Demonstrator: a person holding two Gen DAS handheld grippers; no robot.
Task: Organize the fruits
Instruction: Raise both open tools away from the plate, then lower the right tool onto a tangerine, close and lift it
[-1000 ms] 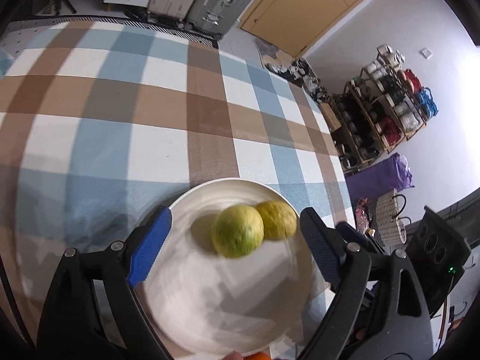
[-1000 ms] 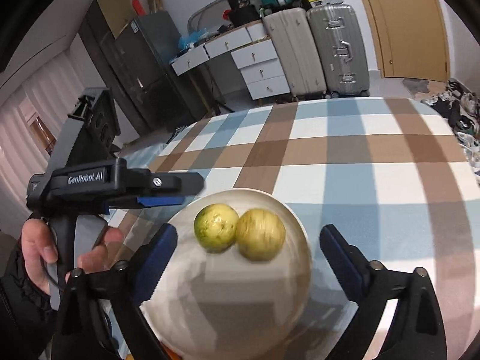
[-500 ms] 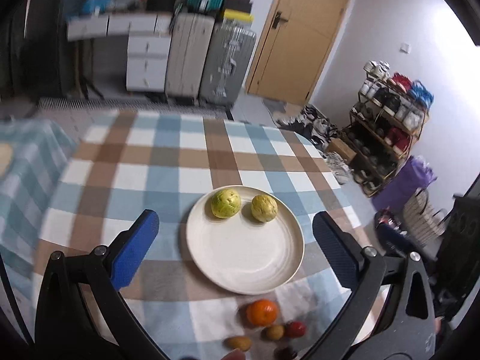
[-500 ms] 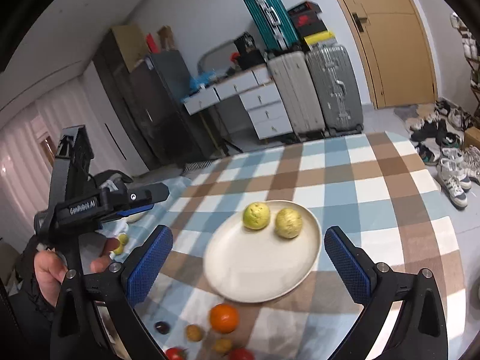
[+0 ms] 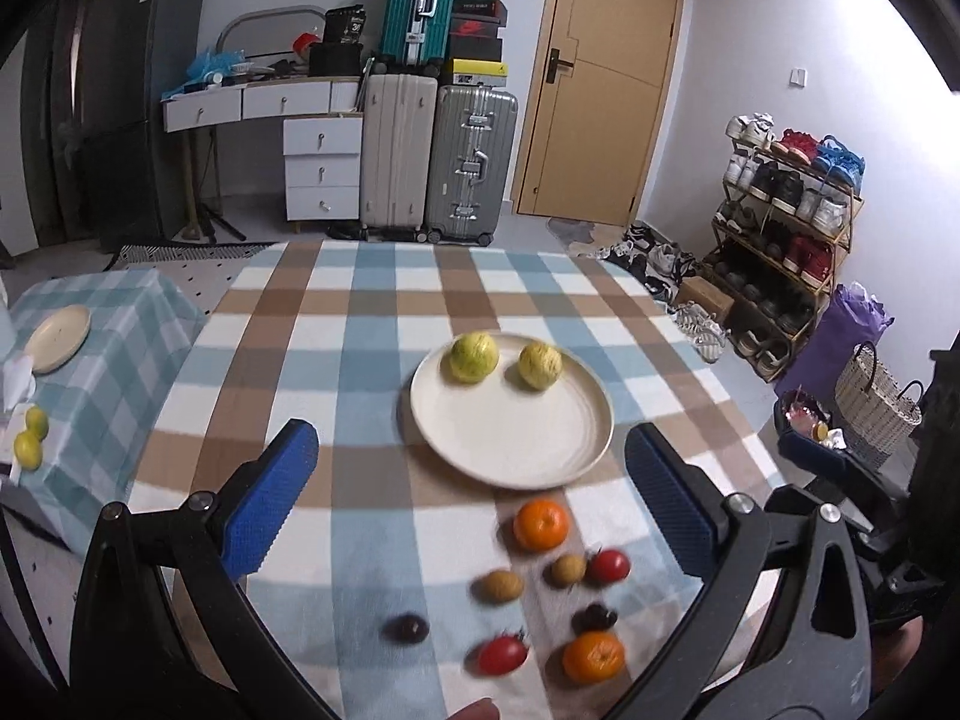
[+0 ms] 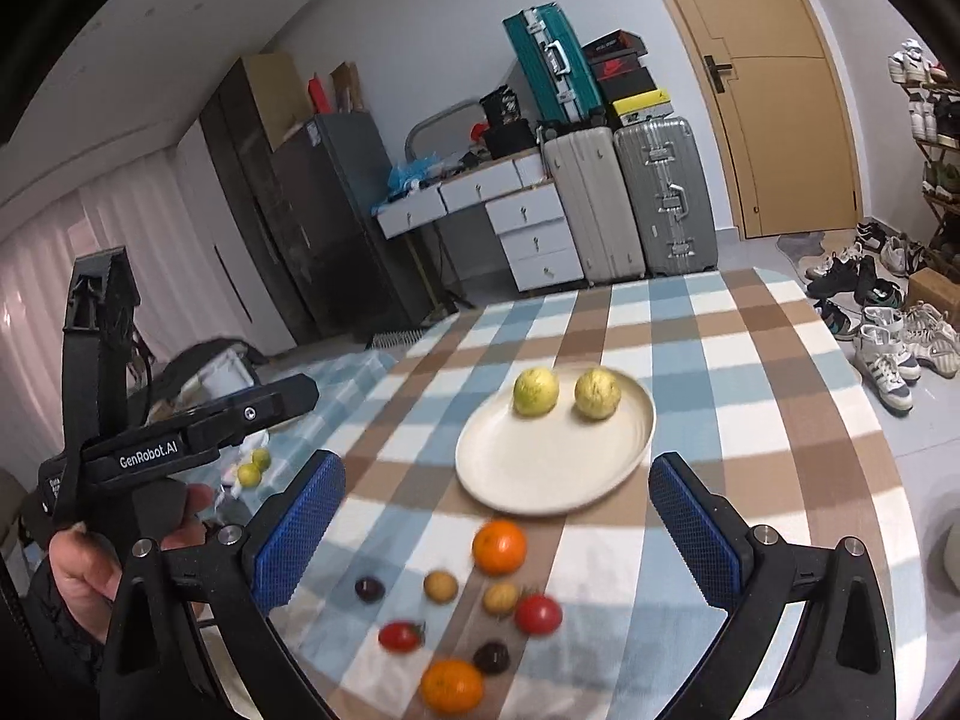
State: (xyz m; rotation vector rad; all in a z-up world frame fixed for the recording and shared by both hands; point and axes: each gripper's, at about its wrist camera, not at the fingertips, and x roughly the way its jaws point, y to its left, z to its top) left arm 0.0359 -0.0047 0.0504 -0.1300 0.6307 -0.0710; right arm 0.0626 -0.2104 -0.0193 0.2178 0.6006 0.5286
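my left claw [image 5: 468, 504] stands wide open with nothing between its blue pads, held above the table [image 5: 372, 324] and its blue, brown and white checked cloth. my right claw [image 6: 498, 516] is spread wide too and empty.

from the left wrist view, the cream plate [image 5: 510, 444] lies just past the claw at about 12 o'clock. two yellow-green fruits sit on its far part, apart from each other: the greener one [image 5: 474, 357] at about 11 o'clock on the plate, the paler one [image 5: 540, 365] at about 1 o'clock.

the rest of the fruit lies loose on the cloth at the plate's 6 o'clock side, nearer to me. one orange [image 5: 540, 524] is just beside the plate's near rim, not touching it. behind it come two small tan fruits [image 5: 497, 585], a red tomato [image 5: 608, 566], two dark round fruits [image 5: 407, 627], a second tomato [image 5: 503, 654] and a second orange [image 5: 593, 656], all slightly blurred.

in the right wrist view my left hand [image 6: 90, 564] grips the other claw's black handle at about 9 o'clock.

a smaller checked surface at 9 o'clock of the table carries a second plate [image 5: 57, 337] and two little green fruits [image 5: 30, 438].
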